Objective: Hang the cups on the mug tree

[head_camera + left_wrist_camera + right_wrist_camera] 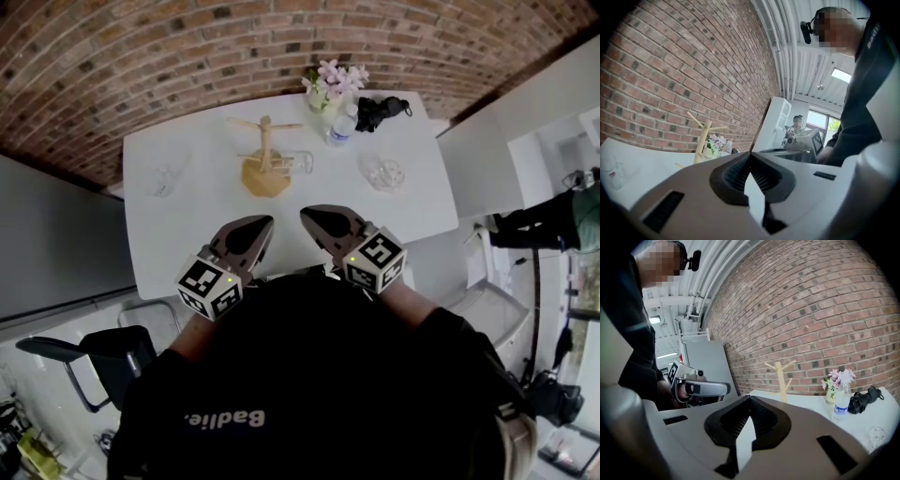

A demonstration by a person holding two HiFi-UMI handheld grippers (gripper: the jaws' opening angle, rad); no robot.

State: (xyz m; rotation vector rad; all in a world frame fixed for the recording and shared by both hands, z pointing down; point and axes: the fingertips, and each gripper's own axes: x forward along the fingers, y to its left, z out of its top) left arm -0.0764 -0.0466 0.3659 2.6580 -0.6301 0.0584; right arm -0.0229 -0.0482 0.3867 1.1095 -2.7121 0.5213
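Cups of clear glass are waiting on the big white table point(187, 253), where the wooden mug tree point(266, 159) is standing near the far side. The left gripper point(263, 221) and right gripper point(308, 214) are hovering at the near edge, both pinched shut and holding nothing. One cup point(167, 178) is sitting well left of the tree, one point(384, 172) well right, and a third point(298, 162) is resting right against it. They are looking light, hard, slippery and easy to break, so gently pinching a rim is probably working best.
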